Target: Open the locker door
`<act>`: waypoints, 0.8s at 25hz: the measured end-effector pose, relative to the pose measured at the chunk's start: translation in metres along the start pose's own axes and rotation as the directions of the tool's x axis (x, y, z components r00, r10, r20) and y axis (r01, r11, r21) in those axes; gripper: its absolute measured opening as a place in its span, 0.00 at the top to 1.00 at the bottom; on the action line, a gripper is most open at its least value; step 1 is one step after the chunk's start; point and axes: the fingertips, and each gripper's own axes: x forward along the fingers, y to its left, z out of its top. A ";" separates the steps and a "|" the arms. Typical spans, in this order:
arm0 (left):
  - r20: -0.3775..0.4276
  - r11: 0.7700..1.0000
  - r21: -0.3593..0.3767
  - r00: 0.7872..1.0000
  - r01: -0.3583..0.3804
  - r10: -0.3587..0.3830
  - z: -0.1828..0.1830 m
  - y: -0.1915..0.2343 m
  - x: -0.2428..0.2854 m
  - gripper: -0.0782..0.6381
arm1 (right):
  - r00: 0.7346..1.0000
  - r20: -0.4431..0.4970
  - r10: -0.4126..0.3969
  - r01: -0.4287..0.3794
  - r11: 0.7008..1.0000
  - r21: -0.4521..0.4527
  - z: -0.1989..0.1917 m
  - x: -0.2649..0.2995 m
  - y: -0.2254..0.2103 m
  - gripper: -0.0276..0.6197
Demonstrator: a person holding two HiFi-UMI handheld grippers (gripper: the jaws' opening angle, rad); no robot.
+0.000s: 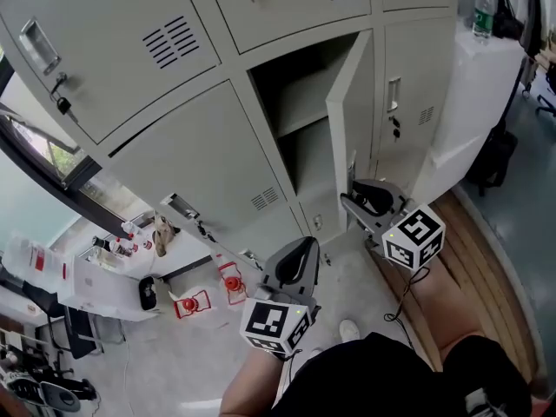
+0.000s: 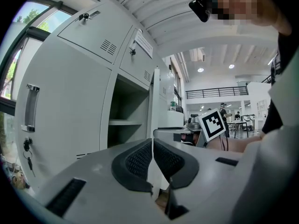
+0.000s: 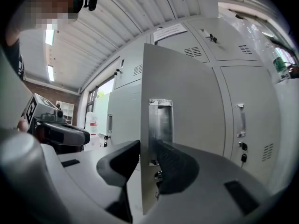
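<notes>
The locker door (image 1: 349, 129) is already swung well out from its compartment, standing about square to the cabinet front, and I can see the bare shelf (image 1: 302, 118) inside, so I'd call the job basically done. My right tool (image 3: 148, 150) is straddling the door's free edge just below the recessed handle (image 3: 160, 120), with 1 pad on each side. The pads stand apart and don't look like they're squeezing the metal, so it's let go. My left tool (image 2: 152, 148) is clenched on nothing and hanging lower down, well clear of the door. All that's left, I reckon, is backing the right tool off the edge, or maybe nudging the door a bit wider. There's not loads of room for that: the neighbouring locker (image 1: 417, 85) sits right beside the hinge side. The floor (image 1: 365, 285) on my side is open, so pulling straight back looks safe.
</notes>
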 end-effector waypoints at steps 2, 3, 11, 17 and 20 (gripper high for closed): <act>-0.001 1.000 -0.005 1.000 0.016 -0.016 0.000 0.000 -0.003 0.86 | 0.999 0.003 -0.033 0.033 0.999 0.004 0.000 -0.009 -0.003 0.69; -0.002 1.000 -0.006 1.000 0.025 -0.025 -0.001 -0.001 -0.005 0.86 | 0.999 0.005 -0.052 0.052 0.999 0.007 0.000 -0.014 -0.005 0.68; -0.015 0.996 -0.011 0.996 0.088 -0.088 -0.007 -0.017 -0.019 0.86 | 0.959 -0.011 -0.283 0.283 0.959 0.014 -0.003 -0.041 -0.022 0.66; -0.018 0.995 -0.010 0.994 0.104 -0.104 -0.008 -0.022 -0.029 0.86 | 0.923 -0.022 -0.384 0.384 0.923 0.008 -0.005 -0.057 -0.033 0.66; -0.019 0.993 -0.010 0.993 0.114 -0.114 -0.009 -0.025 -0.030 0.86 | 0.920 -0.032 -0.390 0.390 0.921 0.001 -0.005 -0.061 -0.035 0.65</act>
